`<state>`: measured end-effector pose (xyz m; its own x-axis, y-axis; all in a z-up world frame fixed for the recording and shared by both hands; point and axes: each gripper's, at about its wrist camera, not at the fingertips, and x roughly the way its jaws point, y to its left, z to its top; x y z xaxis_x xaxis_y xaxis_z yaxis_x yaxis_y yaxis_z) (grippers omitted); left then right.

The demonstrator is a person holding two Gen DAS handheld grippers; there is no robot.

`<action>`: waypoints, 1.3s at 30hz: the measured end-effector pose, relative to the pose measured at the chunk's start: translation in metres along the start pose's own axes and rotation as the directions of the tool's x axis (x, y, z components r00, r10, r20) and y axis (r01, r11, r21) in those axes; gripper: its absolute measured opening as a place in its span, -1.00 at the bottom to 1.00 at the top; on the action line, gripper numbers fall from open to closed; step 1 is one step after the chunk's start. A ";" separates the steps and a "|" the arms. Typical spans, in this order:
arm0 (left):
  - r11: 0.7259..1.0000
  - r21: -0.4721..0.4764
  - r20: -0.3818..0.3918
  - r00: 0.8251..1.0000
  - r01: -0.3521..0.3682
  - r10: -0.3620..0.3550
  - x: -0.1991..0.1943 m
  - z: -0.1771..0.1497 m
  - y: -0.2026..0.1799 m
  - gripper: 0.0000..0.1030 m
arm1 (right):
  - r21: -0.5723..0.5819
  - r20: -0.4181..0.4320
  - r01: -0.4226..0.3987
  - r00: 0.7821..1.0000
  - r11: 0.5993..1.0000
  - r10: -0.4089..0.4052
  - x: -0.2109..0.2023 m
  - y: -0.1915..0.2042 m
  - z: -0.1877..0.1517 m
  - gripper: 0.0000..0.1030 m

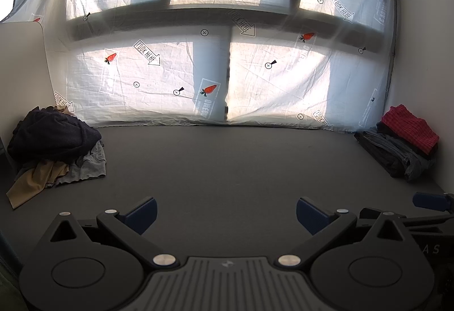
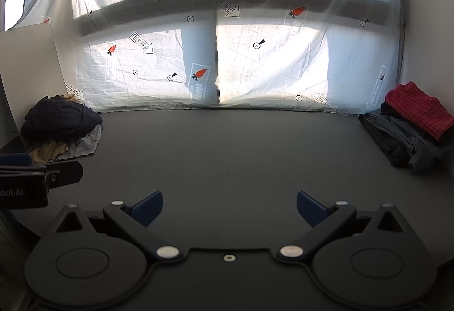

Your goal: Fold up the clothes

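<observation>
Left gripper (image 1: 226,213) and right gripper (image 2: 229,207): both spread wide, holding nothing, above dark grey table (image 1: 227,163). Loose heap of dark, tan and grey clothes (image 1: 54,149) at table's far left; folded red-topped stack (image 1: 403,140) far right.

The white sheet (image 1: 255,78) that hangs behind the bench carries printed signs. Several arrow boxes on it hold the words "LOOK HERE" (image 1: 146,52), seen mirrored because the light comes through the cloth from the back. The same arrow words (image 2: 141,42) show in the right wrist view. A framed label (image 1: 205,101) with a red carrot has mirrored letters under it; they look like "OREGO", but the rest I cannot read. Another framed label (image 1: 381,13) at the right edge is too faint to read. On the left claw's body (image 2: 17,193), seen from the right wrist view, stands "bot.AI", cut at the picture edge.
</observation>
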<state>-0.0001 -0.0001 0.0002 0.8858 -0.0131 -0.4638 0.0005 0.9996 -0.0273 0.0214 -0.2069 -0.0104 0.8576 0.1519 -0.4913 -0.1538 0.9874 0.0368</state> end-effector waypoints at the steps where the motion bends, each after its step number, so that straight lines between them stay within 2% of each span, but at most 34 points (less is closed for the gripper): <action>1: 1.000 0.000 0.000 1.000 0.000 0.000 0.000 0.000 0.000 1.00 | 0.000 0.000 0.000 1.000 1.000 0.000 0.000 0.000 0.000 0.98; 39: 1.000 0.011 0.006 1.000 -0.001 0.000 0.006 0.007 0.003 1.00 | -0.008 0.006 0.013 1.000 1.000 -0.013 0.005 0.009 0.005 0.98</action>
<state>0.0083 0.0031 0.0036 0.8885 -0.0125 -0.4588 0.0051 0.9998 -0.0173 0.0267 -0.1970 -0.0082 0.8623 0.1395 -0.4869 -0.1469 0.9889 0.0231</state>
